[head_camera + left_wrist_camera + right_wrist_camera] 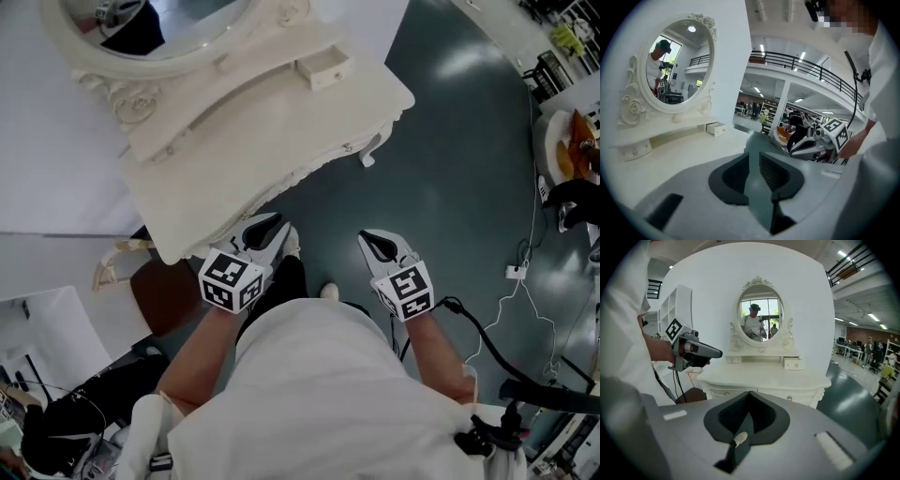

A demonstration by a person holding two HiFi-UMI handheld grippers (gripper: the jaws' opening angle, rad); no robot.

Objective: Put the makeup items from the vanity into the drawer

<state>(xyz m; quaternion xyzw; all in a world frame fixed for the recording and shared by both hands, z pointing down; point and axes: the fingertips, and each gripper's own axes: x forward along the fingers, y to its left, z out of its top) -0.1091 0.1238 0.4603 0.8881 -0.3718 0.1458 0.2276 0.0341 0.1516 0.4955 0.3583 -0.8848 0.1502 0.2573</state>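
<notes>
while near the vanity (281, 122), left gripper (753, 157) jaws slightly apart (empty), right gripper (749, 397) jaws together

Setting: large open industrial hall, lab-like. Evidence: mezzanine railing (801, 65), ceiling strip lights (761, 48), grey-green floor (450, 169), trailing cables (469, 315), white vanity (764, 376) against plain partition wall (708, 296).

So the vanity (764, 377) is a white, ornate piece with curvy carved legs and a flat pale top, standing upright against a white wall. An oval mirror (761, 315) in a scrolled frame rises from a low shelf (761, 354) at the back. The little drawer (793, 363) at the shelf's right end is pulled out a bit, front facing the room. Its twin on the left sits flush.
</notes>
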